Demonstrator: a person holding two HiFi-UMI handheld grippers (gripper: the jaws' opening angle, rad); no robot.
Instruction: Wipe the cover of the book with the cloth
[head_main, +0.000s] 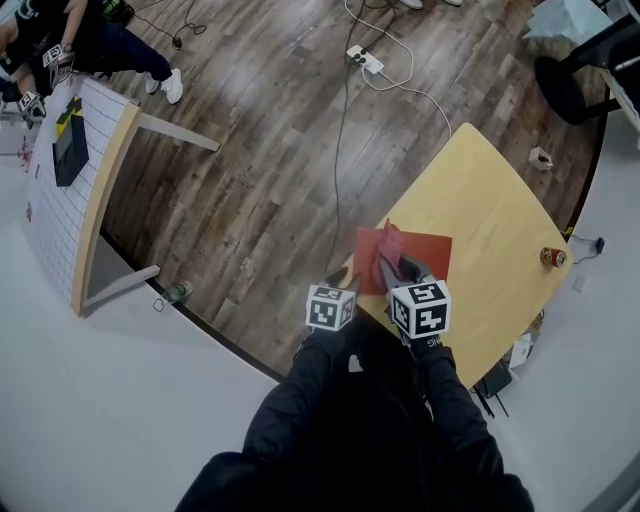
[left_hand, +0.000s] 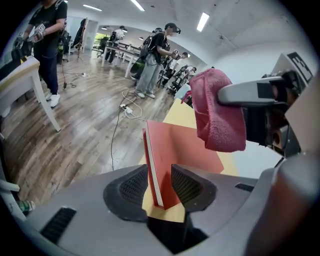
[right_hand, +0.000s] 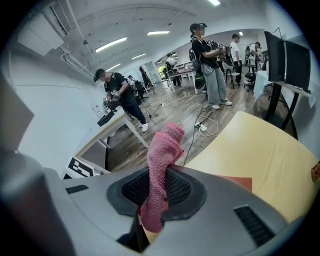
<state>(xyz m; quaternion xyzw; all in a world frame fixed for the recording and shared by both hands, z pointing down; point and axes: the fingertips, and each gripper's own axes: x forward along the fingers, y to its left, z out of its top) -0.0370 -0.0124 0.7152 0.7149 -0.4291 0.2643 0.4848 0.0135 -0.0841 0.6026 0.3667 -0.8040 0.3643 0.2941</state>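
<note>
The left gripper (left_hand: 160, 185) has its jaws wide apart. The near corner of the book (left_hand: 190, 150) shows in the gap between them, but I cannot tell whether either pad touches it. The right gripper (right_hand: 155, 190) has its jaws clamped on the cloth (right_hand: 162, 160), which stands up out of them in a crumpled fold.

Both grippers tilt steeply down over the near side of the book. Their marker cubes (head_main: 330, 306) sit close together, and two dark sleeves (head_main: 455, 410) reach forward side by side behind them. Seen from the left gripper, the right one holds the cloth above the book's cover, clear of it.

The book is thin, with a plain red cover and a pale page edge, and it is closed and lying flat. The cloth is pink and nubbly and hangs bunched.

The book sits at the near corner of the desk (head_main: 490, 190). The desk's edge and the wooden floor (head_main: 250, 190) lie just to the book's left. Beyond the book and to its right is bare yellow desk, with a small round thing (head_main: 552, 257) well apart from the book at the far right edge.
</note>
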